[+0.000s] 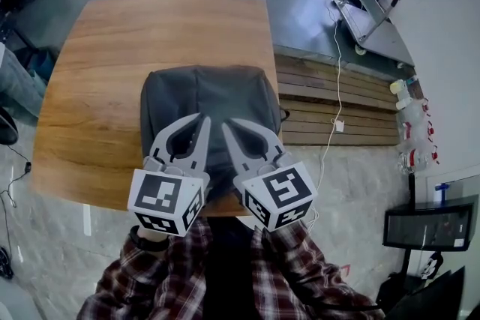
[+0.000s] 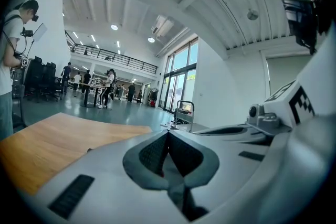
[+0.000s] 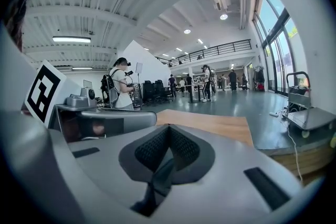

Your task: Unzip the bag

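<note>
A dark grey bag [image 1: 206, 94] lies on the wooden table [image 1: 112, 71], near its front right part. Both grippers hover over the bag's near end, side by side and pointing away from me. My left gripper [image 1: 201, 118] is shut, its tips meeting with nothing between them. My right gripper [image 1: 226, 124] is shut and empty too. In the left gripper view the left gripper [image 2: 168, 132] has its jaws together and looks level across the table [image 2: 47, 144]. The right gripper view shows the right gripper [image 3: 168, 127] likewise. The bag is hidden in both gripper views, and I see no zipper pull.
A slatted wooden bench [image 1: 330, 105] adjoins the table's right side, with a white cable [image 1: 335, 56] across it. A metal cart [image 1: 371, 0] stands beyond on the floor. Bottles [image 1: 409, 124] and a monitor [image 1: 427, 225] are at the right. A person [image 2: 10, 50] stands at the left.
</note>
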`<state>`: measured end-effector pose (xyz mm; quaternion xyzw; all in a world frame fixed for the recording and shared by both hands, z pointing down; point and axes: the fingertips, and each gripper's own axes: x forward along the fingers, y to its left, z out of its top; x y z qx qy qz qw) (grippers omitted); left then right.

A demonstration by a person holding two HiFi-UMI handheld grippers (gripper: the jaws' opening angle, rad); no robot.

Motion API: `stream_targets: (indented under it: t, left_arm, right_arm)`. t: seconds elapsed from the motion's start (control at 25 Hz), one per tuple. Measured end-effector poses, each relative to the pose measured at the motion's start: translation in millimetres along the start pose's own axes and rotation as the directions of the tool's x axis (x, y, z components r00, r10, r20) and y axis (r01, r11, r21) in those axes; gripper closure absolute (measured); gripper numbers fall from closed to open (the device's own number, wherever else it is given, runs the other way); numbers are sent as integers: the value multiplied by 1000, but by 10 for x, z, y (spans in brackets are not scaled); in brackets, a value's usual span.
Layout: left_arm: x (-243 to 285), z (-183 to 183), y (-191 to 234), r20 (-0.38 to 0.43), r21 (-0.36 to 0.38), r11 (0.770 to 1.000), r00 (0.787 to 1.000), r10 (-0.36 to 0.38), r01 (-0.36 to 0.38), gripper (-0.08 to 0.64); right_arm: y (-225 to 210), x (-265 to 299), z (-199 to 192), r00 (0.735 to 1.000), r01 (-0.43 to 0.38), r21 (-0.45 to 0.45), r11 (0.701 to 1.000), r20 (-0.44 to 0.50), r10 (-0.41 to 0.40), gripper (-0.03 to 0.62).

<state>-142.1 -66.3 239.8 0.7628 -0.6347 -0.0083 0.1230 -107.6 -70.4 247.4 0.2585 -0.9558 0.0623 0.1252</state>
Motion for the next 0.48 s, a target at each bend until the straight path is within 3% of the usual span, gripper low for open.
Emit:
stream_targets:
  t: [0.48]
  left_arm:
    - [17, 54, -3, -2, 30, 1000, 1000, -8, 8, 551]
  right_arm:
    - [-3, 91, 30, 1000, -8, 8, 1000, 6, 8, 581]
